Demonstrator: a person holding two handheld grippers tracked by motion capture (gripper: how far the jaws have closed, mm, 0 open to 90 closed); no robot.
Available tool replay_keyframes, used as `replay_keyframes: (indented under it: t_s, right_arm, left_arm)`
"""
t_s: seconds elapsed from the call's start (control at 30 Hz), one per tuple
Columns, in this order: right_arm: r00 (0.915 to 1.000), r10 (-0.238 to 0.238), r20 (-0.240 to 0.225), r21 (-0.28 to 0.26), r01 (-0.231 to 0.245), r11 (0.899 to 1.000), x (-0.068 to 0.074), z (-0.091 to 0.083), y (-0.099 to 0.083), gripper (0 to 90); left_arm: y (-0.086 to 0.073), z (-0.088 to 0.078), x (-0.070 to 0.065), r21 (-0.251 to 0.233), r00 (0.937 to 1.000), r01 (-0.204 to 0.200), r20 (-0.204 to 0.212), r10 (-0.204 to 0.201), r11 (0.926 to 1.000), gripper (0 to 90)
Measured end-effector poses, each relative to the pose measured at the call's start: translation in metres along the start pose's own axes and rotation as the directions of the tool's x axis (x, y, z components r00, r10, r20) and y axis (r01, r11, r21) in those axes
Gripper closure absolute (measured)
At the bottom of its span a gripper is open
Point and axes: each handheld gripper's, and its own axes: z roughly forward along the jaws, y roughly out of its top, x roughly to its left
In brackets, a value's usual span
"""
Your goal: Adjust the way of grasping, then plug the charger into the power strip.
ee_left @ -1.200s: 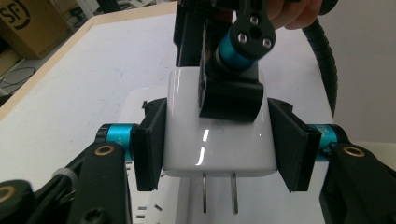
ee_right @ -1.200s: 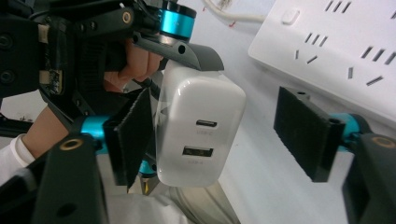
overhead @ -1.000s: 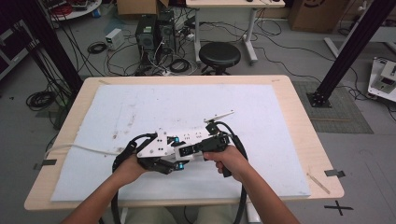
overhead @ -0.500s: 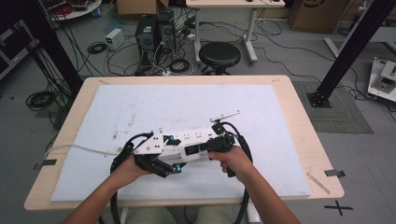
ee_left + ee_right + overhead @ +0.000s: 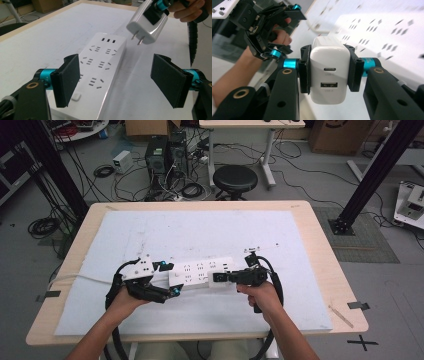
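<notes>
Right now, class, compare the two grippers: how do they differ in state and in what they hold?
The right gripper is shut on the white charger, lifted above the power strip; the left gripper is open, holding nothing, its jaws straddling the strip's near end. Both have black jaws with blue fittings.

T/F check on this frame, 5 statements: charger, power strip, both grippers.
1. The right gripper is shut on the white charger. True.
2. The charger is plugged into the power strip. False: in the left gripper view it hangs above the strip, prongs bare.
3. The left gripper is open with nothing between its fingers. True.
4. The charger has two ports on its back face. True.
5. The power strip stands on the floor by the stool. False: it lies flat on the white mat on the table.
</notes>
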Motion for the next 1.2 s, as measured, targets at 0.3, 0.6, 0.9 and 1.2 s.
replay_keyframes:
  t_s: [0.3, 0.6, 0.9, 1.2]
  right_arm:
    - [0.9872, -0.105, 0.120, -0.045, 0.111, 0.993, 0.001, -0.020, -0.007, 63.3]
    - [0.9643, -0.172, 0.201, 0.005, 0.175, 0.985, 0.003, -0.033, -0.009, 63.2]
    - [0.9441, -0.224, 0.242, 0.035, 0.222, 0.974, 0.008, -0.048, -0.005, 63.2]
    - [0.9153, -0.295, 0.274, 0.084, 0.283, 0.955, 0.006, -0.057, 0.001, 63.2]
  left_arm:
    - [-0.008, -0.021, 0.003, -0.020, 0.9959, 0.047, -0.077, -0.049, 0.9987, 23.8]
    - [-0.014, -0.039, 0.006, -0.044, 0.9885, 0.072, -0.130, -0.077, 0.9964, 23.7]
    - [-0.015, -0.043, 0.003, -0.048, 0.9867, 0.081, -0.137, -0.087, 0.9956, 23.7]
    - [-0.020, -0.047, 0.013, -0.050, 0.9836, 0.096, -0.149, -0.103, 0.9941, 23.7]
